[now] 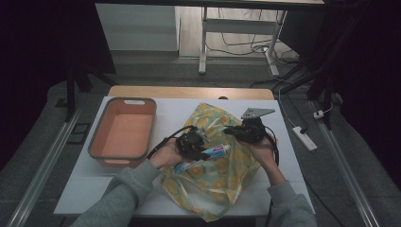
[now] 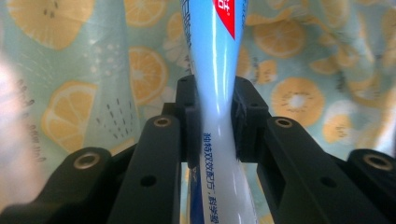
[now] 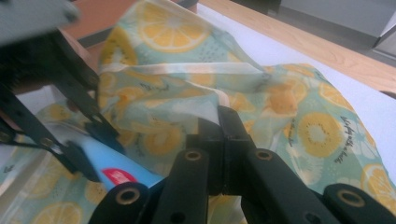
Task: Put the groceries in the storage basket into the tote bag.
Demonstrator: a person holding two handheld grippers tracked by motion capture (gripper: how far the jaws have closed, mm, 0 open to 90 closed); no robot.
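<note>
Toothpaste tube (image 1: 215, 151), blue and white, lies over the lemon-print bag (image 1: 222, 175) at mid-table, where our left gripper (image 1: 201, 142) clamps it. Our right gripper (image 1: 231, 130) pinches the bag's white-trimmed edge (image 3: 219, 95) just right. An orange basin (image 1: 124, 133) sits far left.

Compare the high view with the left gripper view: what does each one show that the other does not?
High view alone: the orange tub, the white table, the person's sleeves and the right tool pinching the lemon-print bag. Left gripper view alone: the small print on the tube and the pads pressing its sides. Both: tube, bag, left tool.
</note>
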